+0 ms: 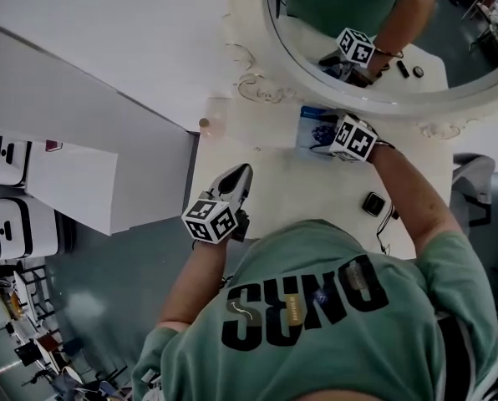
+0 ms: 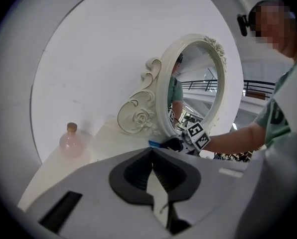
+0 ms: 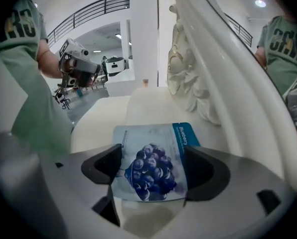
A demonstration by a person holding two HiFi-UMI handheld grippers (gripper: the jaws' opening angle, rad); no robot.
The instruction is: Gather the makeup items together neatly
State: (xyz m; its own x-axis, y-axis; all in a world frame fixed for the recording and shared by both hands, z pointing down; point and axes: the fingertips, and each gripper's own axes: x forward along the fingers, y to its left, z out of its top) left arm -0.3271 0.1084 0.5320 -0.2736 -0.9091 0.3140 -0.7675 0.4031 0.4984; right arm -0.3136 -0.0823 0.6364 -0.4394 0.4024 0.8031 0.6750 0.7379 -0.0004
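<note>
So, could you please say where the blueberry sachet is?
In the right gripper view the blueberry sachet lies on the tabletop by the mirror, between the open right tongs.

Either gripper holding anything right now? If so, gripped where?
Nothing is held. The left gripper is shut and empty; the right gripper is open, jaws either side of the blueberry sachet flat on the table, not clamping it.

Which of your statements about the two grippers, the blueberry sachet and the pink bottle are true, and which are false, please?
1. The left gripper is shut with nothing in it. True.
2. The right gripper is shut. False: its jaws stand open, with the blueberry sachet between them.
3. The sachet leans upright on the mirror. False: it lies flat on the table.
4. The pink bottle stands upright. True.
</note>
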